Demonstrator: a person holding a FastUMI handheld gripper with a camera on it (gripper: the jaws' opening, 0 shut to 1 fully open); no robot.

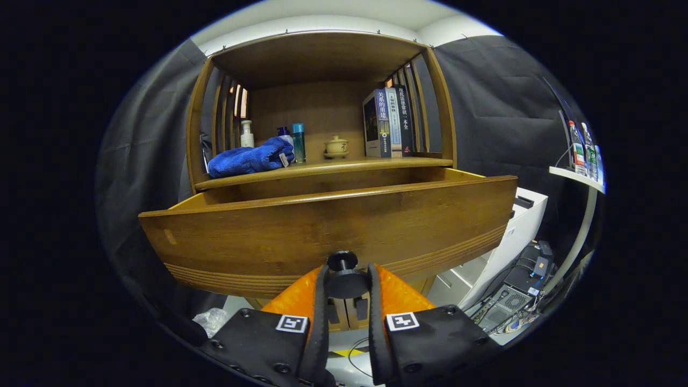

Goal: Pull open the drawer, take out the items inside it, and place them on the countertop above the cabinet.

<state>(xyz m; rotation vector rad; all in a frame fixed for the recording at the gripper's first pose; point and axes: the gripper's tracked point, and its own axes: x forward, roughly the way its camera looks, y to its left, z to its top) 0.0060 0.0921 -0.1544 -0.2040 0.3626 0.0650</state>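
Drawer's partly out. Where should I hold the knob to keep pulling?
Stay on the knob from straight ahead, one finger either side of its neck behind the round cap. The gripper already closes there, and the cap stops the fingers slipping off the drawer front.

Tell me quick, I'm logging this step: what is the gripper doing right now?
Gripper: shut on the drawer knob, one finger on each side of it; the drawer stands pulled out.

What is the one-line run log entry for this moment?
stage: drawer pulled open | gripper: fingers shut on knob | items: still inside, unseen
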